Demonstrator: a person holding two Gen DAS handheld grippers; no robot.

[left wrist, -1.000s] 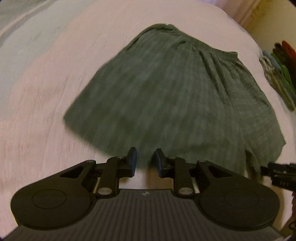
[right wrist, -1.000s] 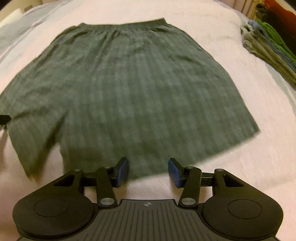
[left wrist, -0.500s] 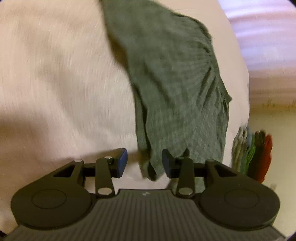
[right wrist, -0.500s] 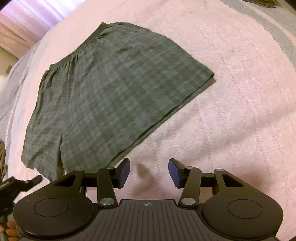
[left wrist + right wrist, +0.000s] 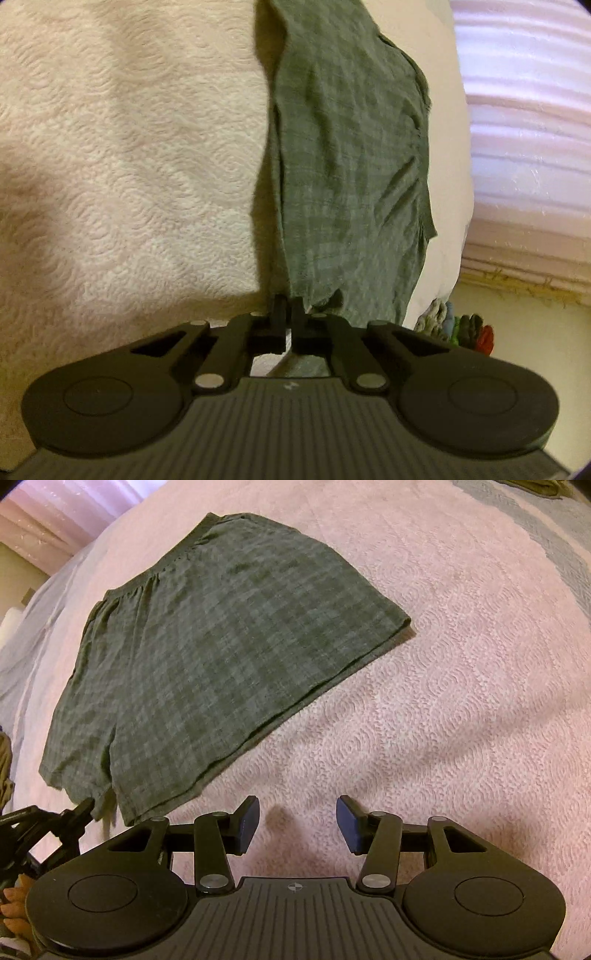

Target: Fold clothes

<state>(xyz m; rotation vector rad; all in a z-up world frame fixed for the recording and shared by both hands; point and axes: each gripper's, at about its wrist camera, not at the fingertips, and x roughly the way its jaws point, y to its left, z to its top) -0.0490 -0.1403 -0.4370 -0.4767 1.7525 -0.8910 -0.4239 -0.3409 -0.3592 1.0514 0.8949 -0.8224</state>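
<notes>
Green plaid shorts (image 5: 207, 657) lie flat on a pink textured bedspread (image 5: 461, 701), waistband at the far left. In the left wrist view the shorts (image 5: 351, 166) stretch away from my left gripper (image 5: 290, 306), which is shut on the hem corner of one leg. That gripper also shows in the right wrist view (image 5: 83, 806) at the near leg's corner. My right gripper (image 5: 297, 821) is open and empty over bare bedspread, just right of the shorts' near hem.
A stack of folded clothes (image 5: 458, 325) sits beyond the bed's edge in the left wrist view. Pink curtains (image 5: 524, 147) hang behind. A grey-blue striped band (image 5: 546, 535) of bedding runs at the far right.
My left gripper closed on the shorts' leg hem; half a second ago its jaws stood open around it. The right gripper stayed open, nearly still.
</notes>
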